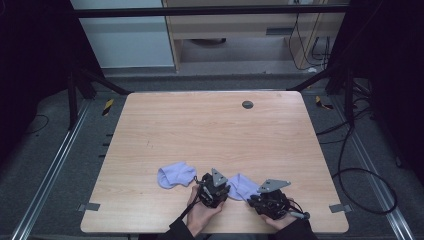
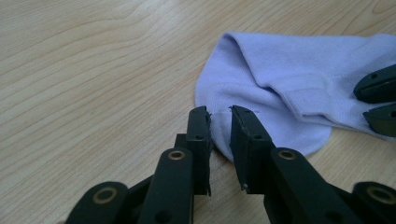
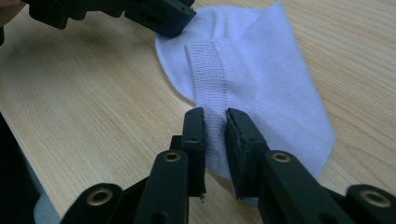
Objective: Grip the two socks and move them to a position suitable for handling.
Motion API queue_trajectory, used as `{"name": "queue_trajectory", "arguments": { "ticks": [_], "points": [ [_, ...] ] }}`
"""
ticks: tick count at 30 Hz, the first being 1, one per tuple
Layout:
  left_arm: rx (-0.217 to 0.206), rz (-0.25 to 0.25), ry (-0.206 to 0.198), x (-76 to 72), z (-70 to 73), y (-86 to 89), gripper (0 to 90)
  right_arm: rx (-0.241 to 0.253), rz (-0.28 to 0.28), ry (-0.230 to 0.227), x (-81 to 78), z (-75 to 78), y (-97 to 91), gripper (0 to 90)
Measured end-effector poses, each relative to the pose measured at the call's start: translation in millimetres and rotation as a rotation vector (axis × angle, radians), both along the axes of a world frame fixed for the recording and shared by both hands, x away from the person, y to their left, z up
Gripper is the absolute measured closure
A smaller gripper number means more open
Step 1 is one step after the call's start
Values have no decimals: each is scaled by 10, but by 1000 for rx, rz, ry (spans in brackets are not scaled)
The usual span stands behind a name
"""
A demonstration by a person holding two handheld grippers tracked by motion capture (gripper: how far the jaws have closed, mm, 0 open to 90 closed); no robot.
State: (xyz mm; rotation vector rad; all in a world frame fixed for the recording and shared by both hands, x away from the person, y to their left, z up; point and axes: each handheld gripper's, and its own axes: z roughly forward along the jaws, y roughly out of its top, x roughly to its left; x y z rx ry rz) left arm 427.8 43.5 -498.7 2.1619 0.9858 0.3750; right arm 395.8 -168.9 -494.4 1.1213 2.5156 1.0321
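Two pale lilac socks lie near the table's front edge. One sock (image 1: 175, 175) sits alone to the left. The other sock (image 1: 242, 186) (image 2: 289, 79) (image 3: 252, 70) lies flat between my two grippers. My left gripper (image 1: 226, 192) (image 2: 220, 114) stands at its rounded edge, jaws a narrow gap apart with the fabric's rim between the tips. My right gripper (image 1: 251, 198) (image 3: 215, 114) straddles the ribbed cuff band, its jaws also narrowly apart, the fabric still flat between them. Each gripper's tips show in the other's view, resting at the sock.
The wooden table (image 1: 210, 125) has a small grey grommet (image 1: 247, 104) near its far edge. Black cables (image 1: 365, 175) loop on the floor to the right. Metal rails run along both sides of the table.
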Motion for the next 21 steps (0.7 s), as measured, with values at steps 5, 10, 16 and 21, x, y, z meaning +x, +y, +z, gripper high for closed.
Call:
{"name": "queue_trajectory", "arguments": {
  "ticks": [5,10,16,21],
  "points": [
    [11,-3,6,-1,10,-24,828,11,4,15,3,7,5,844],
    [7,-11,9,6,12,-28,870,67,4,-7,-3,71,-24,851],
    [10,-22,8,10,16,-29,882,165,-36,-63,8,192,-90,848],
    [11,-35,10,18,20,-20,885,205,-100,-104,66,238,-146,846]
  ]
}}
